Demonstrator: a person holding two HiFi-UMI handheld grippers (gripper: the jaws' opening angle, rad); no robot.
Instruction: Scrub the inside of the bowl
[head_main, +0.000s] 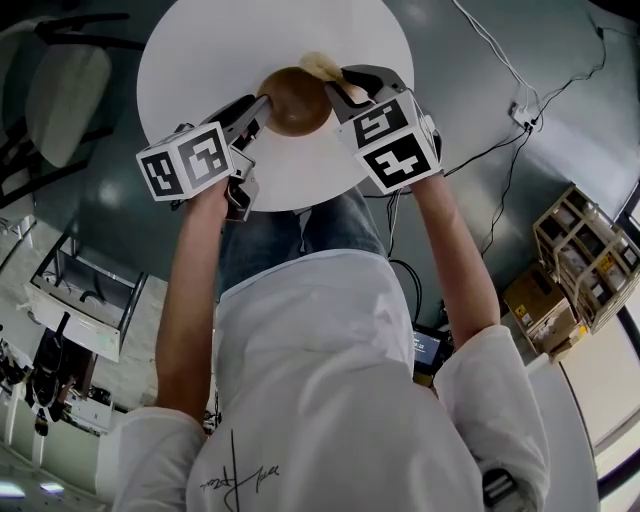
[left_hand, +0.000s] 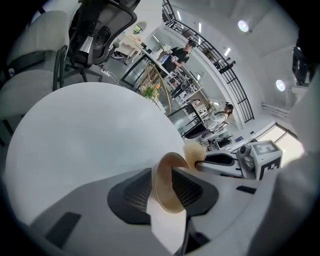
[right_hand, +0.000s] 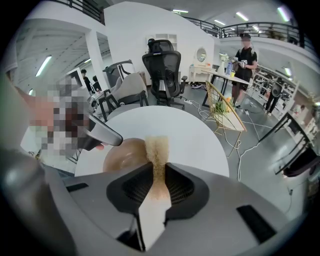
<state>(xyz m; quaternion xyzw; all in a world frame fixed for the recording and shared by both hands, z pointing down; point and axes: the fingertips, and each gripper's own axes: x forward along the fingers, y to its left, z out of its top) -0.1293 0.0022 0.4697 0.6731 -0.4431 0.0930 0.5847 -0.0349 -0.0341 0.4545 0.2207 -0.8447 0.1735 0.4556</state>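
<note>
A brown wooden bowl (head_main: 297, 100) sits on the round white table (head_main: 200, 60), near its front edge. My left gripper (head_main: 258, 110) is at the bowl's left side. In the left gripper view the bowl's rim (left_hand: 170, 185) stands between the jaws of that gripper (left_hand: 162, 192), which look spread with no clear squeeze on it. My right gripper (head_main: 345, 85) is shut on a tan sponge (right_hand: 157, 150), which reaches over the far rim of the bowl (right_hand: 125, 155). The sponge (left_hand: 194, 150) also shows beside the bowl in the left gripper view.
Black office chairs (right_hand: 162, 65) stand past the table. A wire rack (right_hand: 227, 110) and cables (head_main: 520, 110) are on the floor to the right. People stand at benches in the background (right_hand: 245, 50). Cardboard boxes (head_main: 545, 310) lie at the lower right.
</note>
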